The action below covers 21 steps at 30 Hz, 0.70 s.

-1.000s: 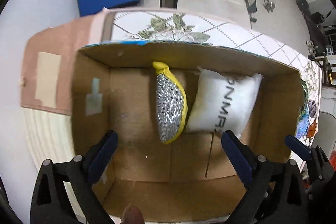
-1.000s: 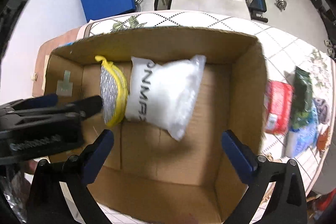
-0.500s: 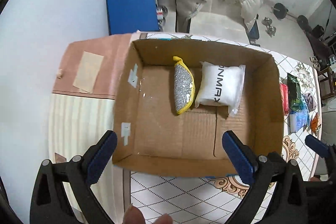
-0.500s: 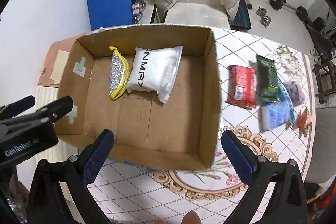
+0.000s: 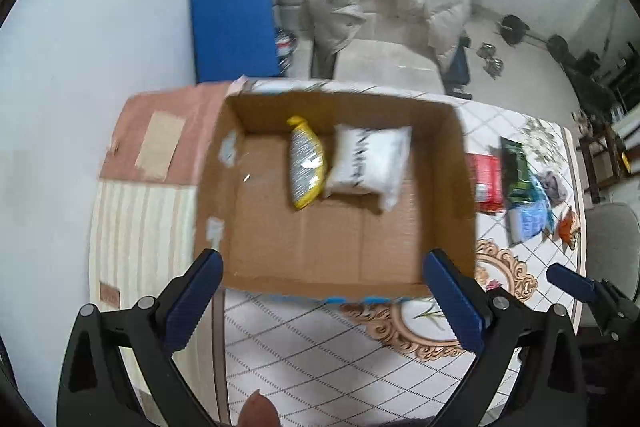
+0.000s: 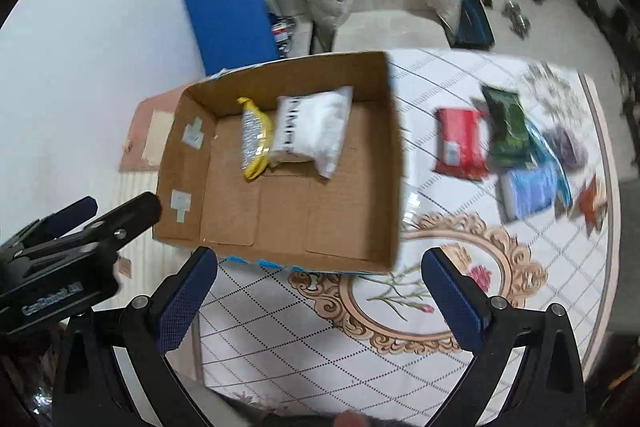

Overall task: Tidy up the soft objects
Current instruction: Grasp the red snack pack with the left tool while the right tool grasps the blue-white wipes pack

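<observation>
patterned table [image 6: 360,347], cardboard box [image 6: 360,227] on it, soft packets [image 6: 460,143] well right

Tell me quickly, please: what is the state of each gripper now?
Left gripper: open, holding nothing.
Right gripper: open, holding nothing.

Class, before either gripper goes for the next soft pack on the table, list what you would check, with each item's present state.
1. Left gripper open, empty: ok.
2. Right gripper open, empty: ok.
3. Cardboard box has free floor space: ok.
4. Yellow pouch and white bag lie inside the box: ok.
5. Red pack unobstructed from above: ok.
6. Whether the blue pack overlaps its neighbours: cannot tell, blurred.
</observation>
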Tool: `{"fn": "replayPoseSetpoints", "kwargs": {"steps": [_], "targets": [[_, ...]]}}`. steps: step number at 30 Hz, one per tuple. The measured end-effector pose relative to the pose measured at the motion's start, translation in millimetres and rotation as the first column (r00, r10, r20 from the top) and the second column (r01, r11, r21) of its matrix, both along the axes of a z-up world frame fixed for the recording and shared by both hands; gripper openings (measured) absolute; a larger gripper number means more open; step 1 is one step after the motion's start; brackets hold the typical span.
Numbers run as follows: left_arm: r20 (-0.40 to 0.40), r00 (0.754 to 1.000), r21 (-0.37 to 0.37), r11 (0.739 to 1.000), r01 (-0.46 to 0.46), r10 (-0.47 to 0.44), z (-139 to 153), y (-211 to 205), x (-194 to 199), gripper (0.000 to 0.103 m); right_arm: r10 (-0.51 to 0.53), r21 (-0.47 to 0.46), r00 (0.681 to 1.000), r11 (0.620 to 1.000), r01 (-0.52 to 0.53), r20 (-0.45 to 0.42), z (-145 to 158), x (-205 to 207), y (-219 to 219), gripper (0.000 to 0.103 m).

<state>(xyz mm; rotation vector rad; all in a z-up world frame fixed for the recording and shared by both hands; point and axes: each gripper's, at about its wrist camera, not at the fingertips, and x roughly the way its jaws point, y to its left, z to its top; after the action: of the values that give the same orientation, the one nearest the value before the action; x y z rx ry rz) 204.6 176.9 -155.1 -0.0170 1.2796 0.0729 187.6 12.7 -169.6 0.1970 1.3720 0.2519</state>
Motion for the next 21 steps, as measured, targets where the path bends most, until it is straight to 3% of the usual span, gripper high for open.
{"fn": "replayPoseSetpoints", "kwargs": {"steps": [4,8,11,15,19,21], "targets": [[-0.015,0.993,0.107,0.987,0.12,-0.119,-5,-67,38,0.103,-0.195,0.047,0.978,0.979,0.198,-0.073,-24,11,-80,0.103],[-0.097,0.959,0.138,0.95,0.279,-0.268,-37,-154,93,0.103,-0.455,0.067,0.866,0.877,0.477,-0.207,-82,33,-186,0.103],[-0.222,0.912,0.115,0.919,0.377,-0.346,-85,-217,137,0.103,-0.557,0.025,0.788,0.812,0.583,-0.261,-126,56,-239,0.103],[-0.353,0.868,0.076,0.914,0.398,-0.349,-146,-259,175,0.102,-0.6,0.032,0.711,0.756,0.654,-0.366,-178,78,-274,0.101],[-0.463,0.831,0.069,0.922,0.381,-0.309,-200,-281,196,0.086,-0.607,-0.006,0.674,0.745,0.667,-0.422,-213,94,-283,0.091],[-0.511,0.807,0.074,0.921,0.383,-0.295,-223,-286,203,0.083,-0.608,-0.036,0.668,0.751,0.66,-0.429,-221,94,-283,0.088]]}}
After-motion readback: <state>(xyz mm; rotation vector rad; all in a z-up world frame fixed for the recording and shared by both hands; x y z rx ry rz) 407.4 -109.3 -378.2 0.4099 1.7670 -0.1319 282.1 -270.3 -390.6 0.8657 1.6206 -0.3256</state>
